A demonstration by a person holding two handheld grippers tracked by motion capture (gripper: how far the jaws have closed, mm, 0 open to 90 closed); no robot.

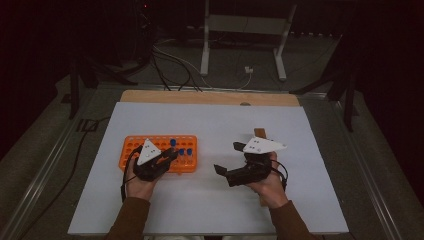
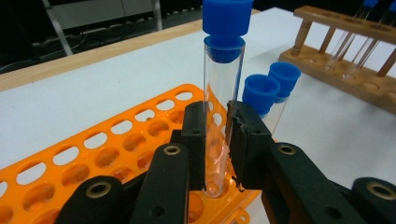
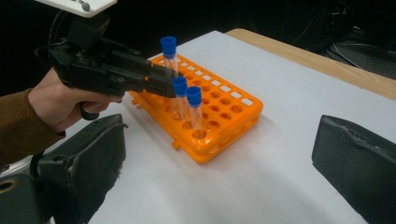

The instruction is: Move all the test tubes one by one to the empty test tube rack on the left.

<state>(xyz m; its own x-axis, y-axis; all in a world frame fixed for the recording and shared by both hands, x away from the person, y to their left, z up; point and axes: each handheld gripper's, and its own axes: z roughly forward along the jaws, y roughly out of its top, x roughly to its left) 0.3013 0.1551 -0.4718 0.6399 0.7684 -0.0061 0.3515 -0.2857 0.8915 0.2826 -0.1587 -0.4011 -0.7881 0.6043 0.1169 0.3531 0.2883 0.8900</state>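
Near the desk's left edge, an orange rack sits on the white desk. Left gripper is clamped on a clear tube with a blue cap; in the left gripper view the pads press the glass on both sides, low on the tube, near its rounded bottom. Tube stands upright, long axis vertical, cap up, bottom at or just inside a rack hole at the rack's right end. Whether it is fully seated cannot be told. Two more capped tubes stand in holes just beside it, apart from the held one but close.

Right gripper rests right of desk centre, jaws wide, holding nothing; its two pads show far apart in the right gripper view. A wooden rack with tubes stands farther off, toward the desk's back right.

Risks, as judged from here: the grip is low on the tube, so the tall upper part could tip if the hand tilts, and the cap could knock the neighbouring tubes. If the bottom is off-centre over the hole, pushing down could jam it on the hole's rim or crack the glass. Letting go before it is seated would let the tube lean or fall. Nothing steadies the rack, so a sideways pull could drag it across the desk.
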